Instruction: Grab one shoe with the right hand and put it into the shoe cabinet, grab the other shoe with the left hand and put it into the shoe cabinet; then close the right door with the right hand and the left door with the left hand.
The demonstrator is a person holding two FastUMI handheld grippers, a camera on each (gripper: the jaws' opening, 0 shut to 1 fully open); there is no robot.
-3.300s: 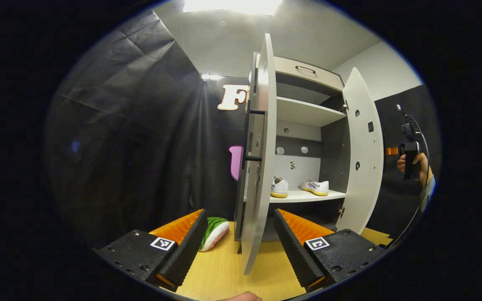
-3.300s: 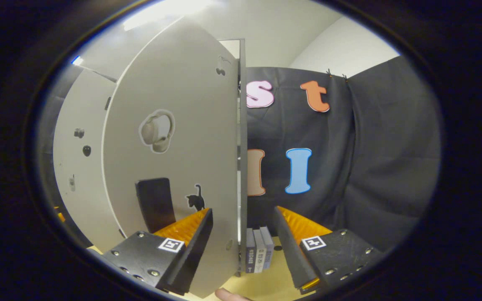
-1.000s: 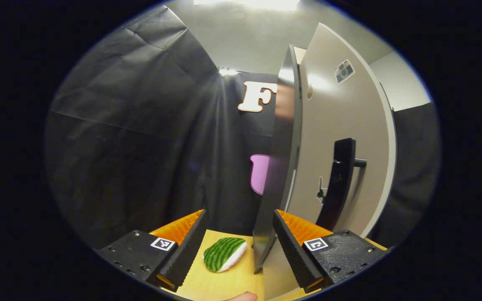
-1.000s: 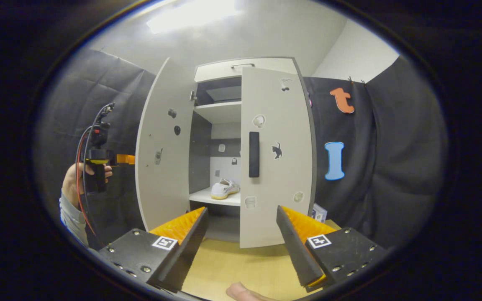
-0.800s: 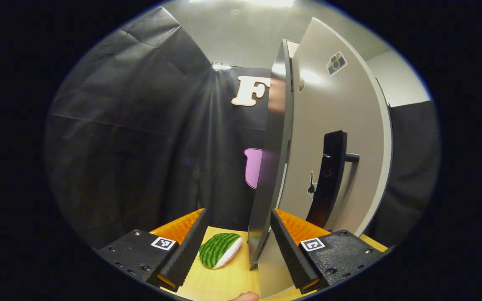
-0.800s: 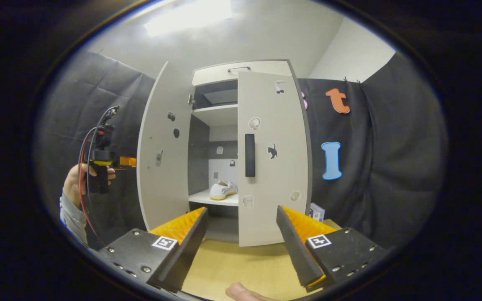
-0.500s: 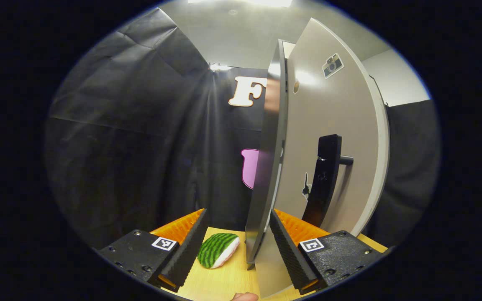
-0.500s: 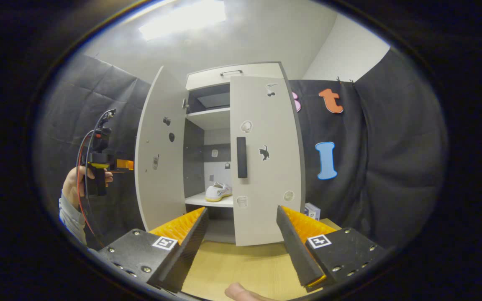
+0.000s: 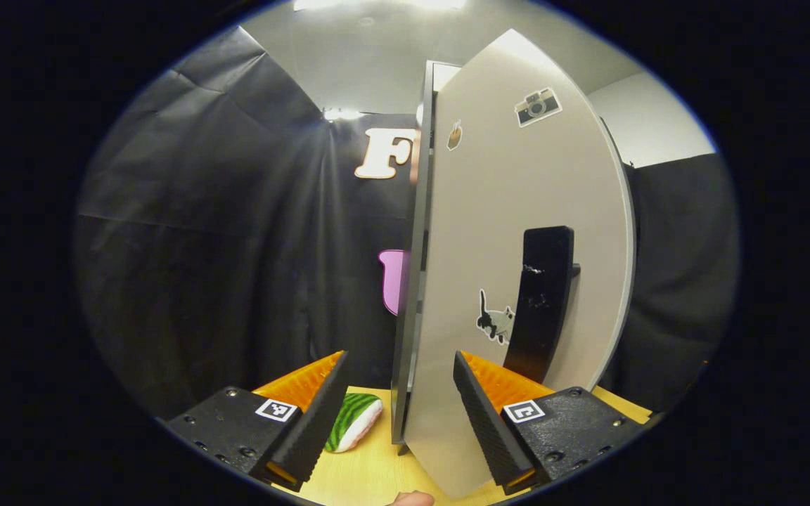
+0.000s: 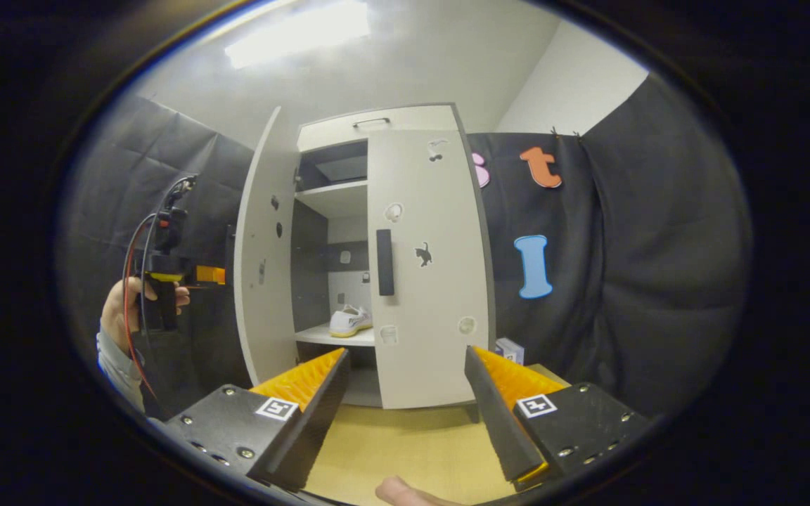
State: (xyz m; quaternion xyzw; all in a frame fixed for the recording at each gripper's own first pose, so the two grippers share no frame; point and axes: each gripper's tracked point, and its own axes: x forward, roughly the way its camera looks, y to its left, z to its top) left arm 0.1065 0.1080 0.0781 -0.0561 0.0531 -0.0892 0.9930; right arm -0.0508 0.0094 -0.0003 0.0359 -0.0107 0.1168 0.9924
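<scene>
Right door [image 10: 429, 267] shut, the left door [image 9: 517, 281] stands ajar, its edge between the spread fingers of the left gripper [image 9: 398, 400]. The right gripper [image 10: 405, 400] (also spread, empty) faces the cabinet, one shoe [image 10: 350, 320] visible inside. Next: push the door home.

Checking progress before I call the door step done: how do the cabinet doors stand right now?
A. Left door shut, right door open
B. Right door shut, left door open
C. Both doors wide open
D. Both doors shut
B: in the right gripper view the right door lies flat across the cabinet front, while the left door stands swung out, with a white shoe showing on the shelf between them.
</scene>
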